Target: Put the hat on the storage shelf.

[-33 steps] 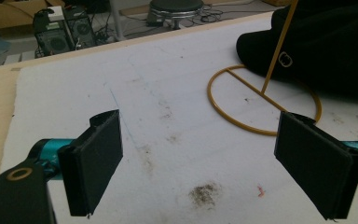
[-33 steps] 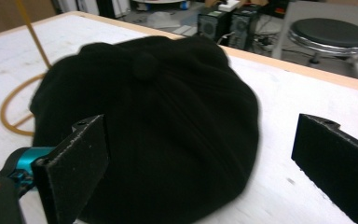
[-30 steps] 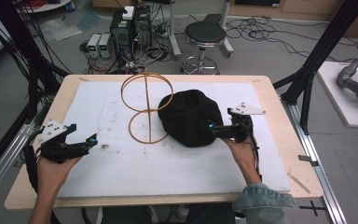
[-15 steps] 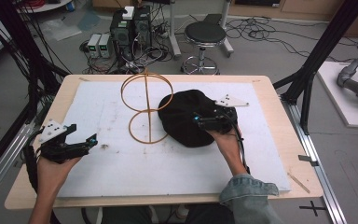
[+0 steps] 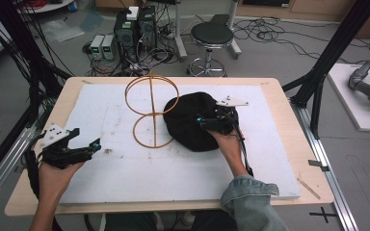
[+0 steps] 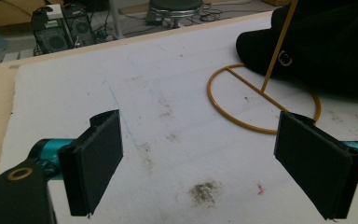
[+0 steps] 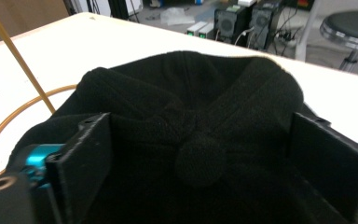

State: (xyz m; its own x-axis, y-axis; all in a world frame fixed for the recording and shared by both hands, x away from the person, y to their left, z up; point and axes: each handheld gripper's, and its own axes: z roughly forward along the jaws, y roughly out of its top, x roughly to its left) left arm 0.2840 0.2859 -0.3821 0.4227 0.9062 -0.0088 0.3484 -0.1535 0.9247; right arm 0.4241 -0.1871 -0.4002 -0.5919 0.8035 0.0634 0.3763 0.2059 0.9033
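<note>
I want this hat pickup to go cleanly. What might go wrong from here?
The right tongs straddle the black hat, jaws just closing around its top button; a shallow pinch may slip off the soft knit. The hat's edge lies over the base ring of the gold wire stand, so lifting could drag or tip it. The left tongs are open, away from the stand.

A light wooden bench (image 5: pixel 279 96) carries a white, scuffed sheet (image 5: pixel 125 168) that covers almost its whole top, leaving a bare wooden border all round. On the sheet, just past centre toward twelve o'clock, stands a yellow wire stand (image 5: pixel 150 111), its ring base flat on the sheet. A black knitted hat (image 5: pixel 190 122) lies at the stand's three o'clock, its edge over the ring base.
</note>
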